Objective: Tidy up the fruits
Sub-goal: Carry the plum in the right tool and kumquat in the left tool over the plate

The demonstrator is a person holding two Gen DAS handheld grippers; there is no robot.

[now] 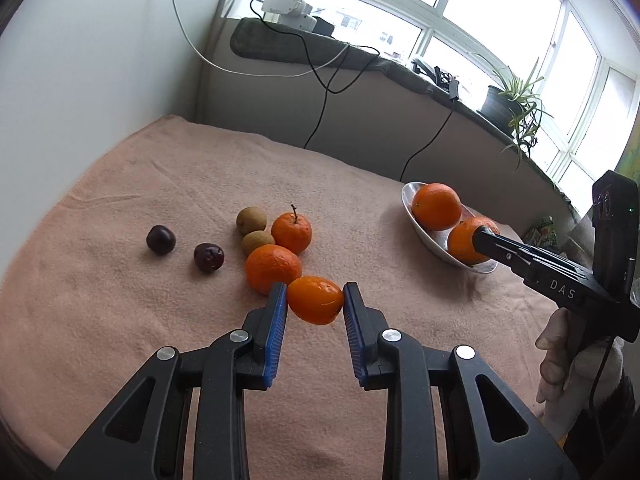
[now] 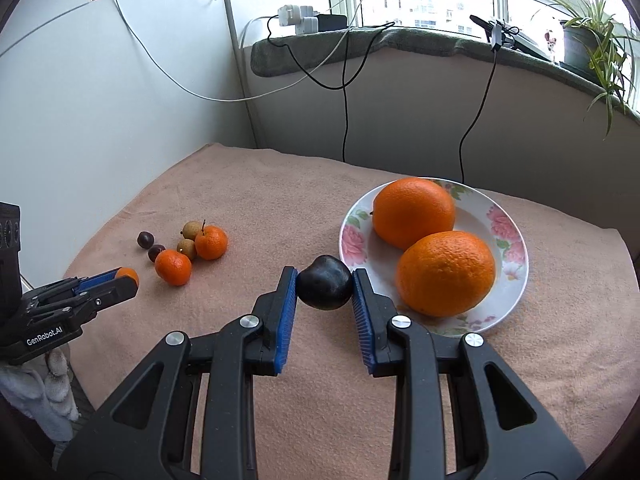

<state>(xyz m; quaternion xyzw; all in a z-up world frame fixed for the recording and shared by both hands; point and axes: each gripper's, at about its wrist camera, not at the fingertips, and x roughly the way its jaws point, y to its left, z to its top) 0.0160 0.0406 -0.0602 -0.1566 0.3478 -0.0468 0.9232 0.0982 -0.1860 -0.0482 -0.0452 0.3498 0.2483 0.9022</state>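
My left gripper (image 1: 315, 298) is shut on a small mandarin (image 1: 315, 300), held just above the cloth next to a second mandarin (image 1: 272, 268). A third mandarin with a stem (image 1: 292, 232), two brown longans (image 1: 251, 220) and two dark plums (image 1: 161, 239) lie behind. My right gripper (image 2: 325, 283) is shut on a dark plum (image 2: 325, 282) just left of a flowered plate (image 2: 516, 248) with two big oranges (image 2: 446, 272). The plate also shows in the left wrist view (image 1: 436, 242).
A peach towel (image 2: 260, 208) covers the table. A white wall (image 2: 100, 100) stands at the left. Black and white cables (image 2: 344, 120) hang from the windowsill behind, where a power strip (image 2: 298, 20) and a potted plant (image 2: 588, 40) stand.
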